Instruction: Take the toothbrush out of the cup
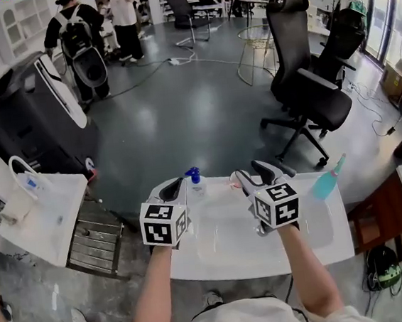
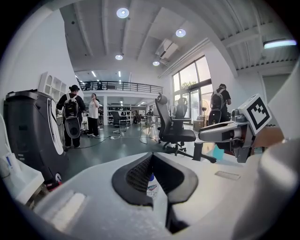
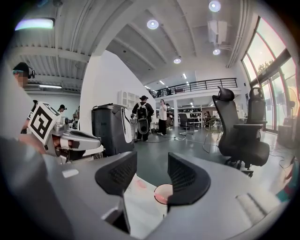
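**Both claws over the tabletop, cup just ahead of the right one**

The person held 2 grippers side by side over a white tabletop [image 1: 225, 251]. The left claw [image 2: 151, 164] had its jaws pressed together with nothing between them. Through the thin slit above the tips showed a bottle with a blue cap [image 1: 193, 180], which stood near the tabletop's far edge, just beyond this claw.

The right claw [image 3: 152, 171] stood wide, its jaws well apart and empty. A round pinkish cup [image 3: 163, 193] showed low in the gap, partly behind one jaw. It sat on the tabletop just ahead of the tips, and neither jaw touched it. The toothbrush could not be made out in any view.

A teal spray bottle [image 1: 327, 181] lay tilted at the tabletop's right far corner, well apart from both claws. Beyond the tabletop, 2 black office chairs [image 1: 308, 88] stood on the grey floor.
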A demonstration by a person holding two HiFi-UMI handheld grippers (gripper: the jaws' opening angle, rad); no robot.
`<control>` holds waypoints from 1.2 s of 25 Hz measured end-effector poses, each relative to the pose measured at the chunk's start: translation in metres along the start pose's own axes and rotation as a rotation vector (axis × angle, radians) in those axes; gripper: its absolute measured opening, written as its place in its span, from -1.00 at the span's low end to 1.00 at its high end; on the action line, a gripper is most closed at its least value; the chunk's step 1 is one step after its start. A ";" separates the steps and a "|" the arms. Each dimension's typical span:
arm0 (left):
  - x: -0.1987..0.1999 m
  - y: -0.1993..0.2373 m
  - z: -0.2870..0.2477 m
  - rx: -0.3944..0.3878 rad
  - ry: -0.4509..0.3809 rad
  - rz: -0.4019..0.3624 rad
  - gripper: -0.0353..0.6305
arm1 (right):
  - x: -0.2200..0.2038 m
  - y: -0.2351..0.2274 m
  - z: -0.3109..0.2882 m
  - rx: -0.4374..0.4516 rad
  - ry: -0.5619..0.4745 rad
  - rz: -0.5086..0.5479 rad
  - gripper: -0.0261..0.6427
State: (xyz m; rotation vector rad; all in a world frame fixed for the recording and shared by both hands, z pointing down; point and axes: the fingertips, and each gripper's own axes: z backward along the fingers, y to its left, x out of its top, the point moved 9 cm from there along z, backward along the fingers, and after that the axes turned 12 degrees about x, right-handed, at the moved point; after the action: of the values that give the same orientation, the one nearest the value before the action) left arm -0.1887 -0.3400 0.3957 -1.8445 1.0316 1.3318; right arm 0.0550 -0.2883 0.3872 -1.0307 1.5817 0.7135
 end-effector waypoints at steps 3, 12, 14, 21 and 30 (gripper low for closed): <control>-0.002 0.009 -0.006 -0.032 -0.003 -0.005 -0.88 | 0.000 0.005 -0.005 -0.034 -0.003 -0.011 -0.36; -0.001 0.012 -0.014 -0.093 -0.015 -0.003 -0.88 | -0.001 0.011 -0.005 -0.082 0.009 -0.016 -0.36; -0.003 0.009 -0.015 -0.095 -0.011 -0.004 -0.88 | -0.003 0.010 -0.004 -0.080 0.009 -0.017 -0.36; -0.005 -0.004 -0.019 -0.092 -0.004 -0.012 -0.88 | -0.011 0.001 0.000 -0.059 0.022 -0.016 -0.36; -0.001 -0.016 -0.023 -0.091 -0.005 -0.023 -0.88 | -0.025 -0.003 -0.004 -0.007 0.076 0.012 -0.36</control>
State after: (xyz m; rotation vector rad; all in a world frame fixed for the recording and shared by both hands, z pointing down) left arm -0.1644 -0.3512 0.4036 -1.9131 0.9589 1.3903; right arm 0.0570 -0.2868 0.4127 -1.0654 1.6529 0.6951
